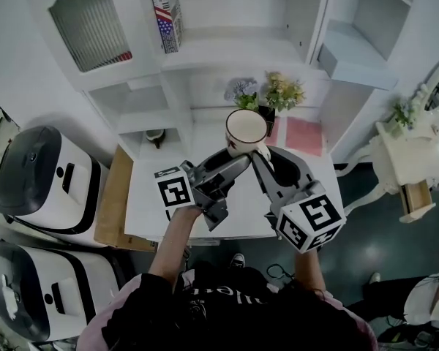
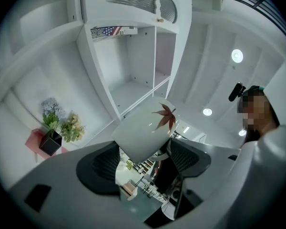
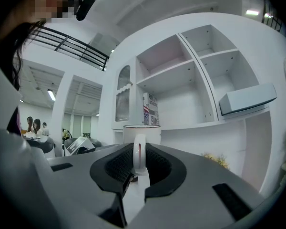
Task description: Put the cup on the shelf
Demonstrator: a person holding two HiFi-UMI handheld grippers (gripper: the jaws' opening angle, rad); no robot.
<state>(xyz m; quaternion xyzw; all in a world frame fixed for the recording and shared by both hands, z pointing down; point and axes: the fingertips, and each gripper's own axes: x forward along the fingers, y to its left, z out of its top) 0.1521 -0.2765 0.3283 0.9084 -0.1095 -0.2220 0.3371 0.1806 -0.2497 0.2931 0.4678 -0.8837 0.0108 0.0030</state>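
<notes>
White shelving (image 1: 227, 50) is filling the background, its open cubbies rising behind a white table (image 1: 150, 203) where potted flowers (image 1: 282, 92) and a pink mat (image 1: 301, 135) are sitting. Both tools are holding the cup (image 1: 246, 131) in the air above the table, just in front of the shelving. The right tool (image 3: 139, 168) is clenching on the cup's handle (image 3: 139, 151), while the left tool (image 2: 143, 163) is flanking the lower body of the cup and appears to be pressing on it, below the red leaf print (image 2: 164, 116). The step in hand is probably the carry toward a cubby. To do it well, the person should be levelling the cup, which is sitting tilted in the left gripper view, and moving both tools together so that neither grip is twisting the handle. The base should be clearing the shelf's edge and resting flat before either tool lets go.
</notes>
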